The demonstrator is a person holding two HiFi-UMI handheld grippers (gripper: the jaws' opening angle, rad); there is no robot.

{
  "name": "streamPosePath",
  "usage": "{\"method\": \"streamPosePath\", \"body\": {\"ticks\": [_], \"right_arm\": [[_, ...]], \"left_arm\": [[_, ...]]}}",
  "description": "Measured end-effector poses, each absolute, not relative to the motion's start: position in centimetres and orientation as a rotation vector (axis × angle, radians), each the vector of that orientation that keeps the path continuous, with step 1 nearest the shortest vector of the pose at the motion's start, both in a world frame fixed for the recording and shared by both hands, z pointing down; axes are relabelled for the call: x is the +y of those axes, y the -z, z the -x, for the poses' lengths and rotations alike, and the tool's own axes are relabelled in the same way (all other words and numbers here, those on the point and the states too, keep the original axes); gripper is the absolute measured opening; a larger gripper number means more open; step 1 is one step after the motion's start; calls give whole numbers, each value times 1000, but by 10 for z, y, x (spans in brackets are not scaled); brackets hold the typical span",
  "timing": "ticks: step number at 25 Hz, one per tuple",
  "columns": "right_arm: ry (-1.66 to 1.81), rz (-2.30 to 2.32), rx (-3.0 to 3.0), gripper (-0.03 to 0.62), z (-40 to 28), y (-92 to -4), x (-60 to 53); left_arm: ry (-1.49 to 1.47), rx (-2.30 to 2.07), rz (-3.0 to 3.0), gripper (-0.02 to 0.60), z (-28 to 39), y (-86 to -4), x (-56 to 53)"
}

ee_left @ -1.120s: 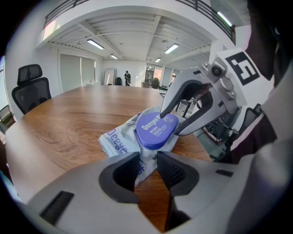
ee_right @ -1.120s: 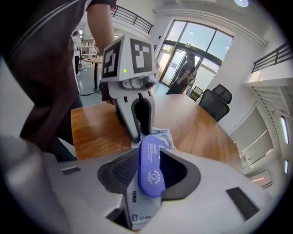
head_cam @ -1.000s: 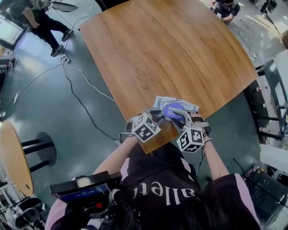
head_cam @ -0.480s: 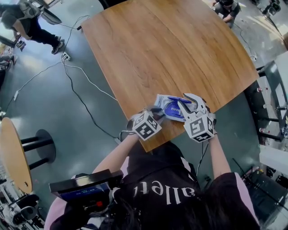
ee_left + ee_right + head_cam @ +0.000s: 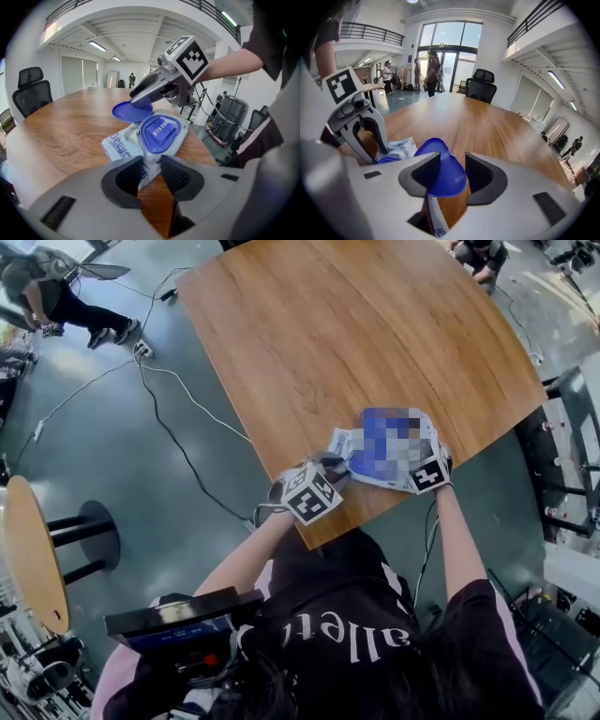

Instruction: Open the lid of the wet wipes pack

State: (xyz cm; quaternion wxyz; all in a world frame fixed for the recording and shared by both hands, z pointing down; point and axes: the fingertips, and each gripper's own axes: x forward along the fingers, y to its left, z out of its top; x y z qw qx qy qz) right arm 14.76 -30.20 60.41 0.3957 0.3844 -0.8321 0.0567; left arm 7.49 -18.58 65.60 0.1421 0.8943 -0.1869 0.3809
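Pinning one corner of the wet wipes pack (image 5: 123,149) between near-closed jaws, the left gripper (image 5: 151,171) anchors it at the 5 o'clock edge of the wooden table (image 5: 356,334), close to the person. The right gripper (image 5: 452,171), at the pack's 3 o'clock in the head view, has the blue lid (image 5: 440,166) between its jaws. Those jaws have just been opening and stand wide. The flap appears to lean on one pad, with a gap showing at the other. In the left gripper view the lid stands lifted clear of its blue collar (image 5: 159,133), hinged at the collar's 11 o'clock. The opening step looks as good as done, with the release in hand. The next move likely calls for drawing the right gripper off the flap without knocking it shut, while the left gripper holds the pack flat on the wood.
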Motion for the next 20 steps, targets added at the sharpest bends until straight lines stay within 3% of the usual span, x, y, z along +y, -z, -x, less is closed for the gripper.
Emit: {"method": "streamPosePath", "body": {"ticks": [11,20], "right_arm": [[-130,-1203,-2149,147,-151,-530,-267],[-480,-1435,-2142,147,-135,-534,-166]], "left_arm": [[-1077,-528,-2563,121,-70,-651,-184],[-949,-481,-2669,121,-47,-617,-173]]}}
